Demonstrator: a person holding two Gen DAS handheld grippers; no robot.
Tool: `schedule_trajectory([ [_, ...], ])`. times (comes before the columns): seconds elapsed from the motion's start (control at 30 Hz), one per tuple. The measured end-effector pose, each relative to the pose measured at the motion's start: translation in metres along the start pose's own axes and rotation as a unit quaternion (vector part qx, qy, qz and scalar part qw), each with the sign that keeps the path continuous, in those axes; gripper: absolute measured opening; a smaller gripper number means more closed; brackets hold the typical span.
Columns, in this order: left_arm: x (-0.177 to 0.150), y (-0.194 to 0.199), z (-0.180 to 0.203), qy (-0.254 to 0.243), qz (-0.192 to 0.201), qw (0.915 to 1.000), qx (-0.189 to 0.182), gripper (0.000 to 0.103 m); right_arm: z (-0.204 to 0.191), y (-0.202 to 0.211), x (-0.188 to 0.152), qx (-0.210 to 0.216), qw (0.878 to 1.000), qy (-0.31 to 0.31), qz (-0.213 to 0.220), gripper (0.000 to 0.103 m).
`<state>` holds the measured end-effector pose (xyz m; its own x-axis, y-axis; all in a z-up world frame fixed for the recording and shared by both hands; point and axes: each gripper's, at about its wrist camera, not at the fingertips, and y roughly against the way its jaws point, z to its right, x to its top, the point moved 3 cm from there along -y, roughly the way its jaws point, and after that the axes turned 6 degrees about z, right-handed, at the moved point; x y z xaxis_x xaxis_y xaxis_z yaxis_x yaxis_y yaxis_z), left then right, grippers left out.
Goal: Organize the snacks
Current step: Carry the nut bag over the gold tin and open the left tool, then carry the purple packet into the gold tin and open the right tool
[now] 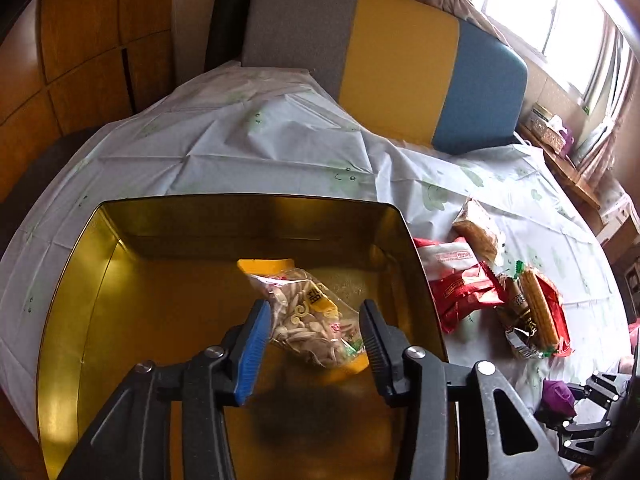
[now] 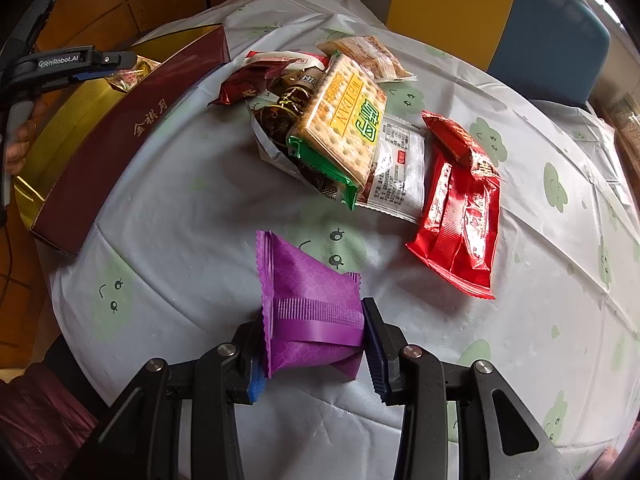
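My left gripper [image 1: 314, 332] is open over a gold-lined tin box [image 1: 92, 280]. A clear bag of pale seeds with yellow ends [image 1: 308, 316] lies between its fingers, inside the box; I cannot tell if the fingers touch it. My right gripper [image 2: 316, 336] is shut on a purple snack packet [image 2: 308, 300] and holds it just above the tablecloth. A pile of snacks lies beyond it: a WEIDAN cracker pack [image 2: 344, 116], a white sachet [image 2: 400, 164] and red packets [image 2: 460, 216]. The box shows maroon outside in the right wrist view [image 2: 116, 132].
A round table under a pale cloth with green cloud faces [image 2: 192, 240]. A grey, yellow and blue seat back [image 1: 400, 60] stands behind it. The snack pile lies right of the box in the left wrist view [image 1: 492, 292]. A window and shelf are at the far right.
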<state>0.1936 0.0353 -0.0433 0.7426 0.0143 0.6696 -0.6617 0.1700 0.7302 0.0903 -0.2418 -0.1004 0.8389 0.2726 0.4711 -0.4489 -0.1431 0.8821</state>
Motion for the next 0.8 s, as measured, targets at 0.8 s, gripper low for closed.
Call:
schedule_trajectory([
  [0.8,-0.077,0.094,-0.006,-0.003,0.053,0.9958,0.075,0.047,-0.033,0.036,0.016,0.016,0.998,-0.016,0.056,0.037],
])
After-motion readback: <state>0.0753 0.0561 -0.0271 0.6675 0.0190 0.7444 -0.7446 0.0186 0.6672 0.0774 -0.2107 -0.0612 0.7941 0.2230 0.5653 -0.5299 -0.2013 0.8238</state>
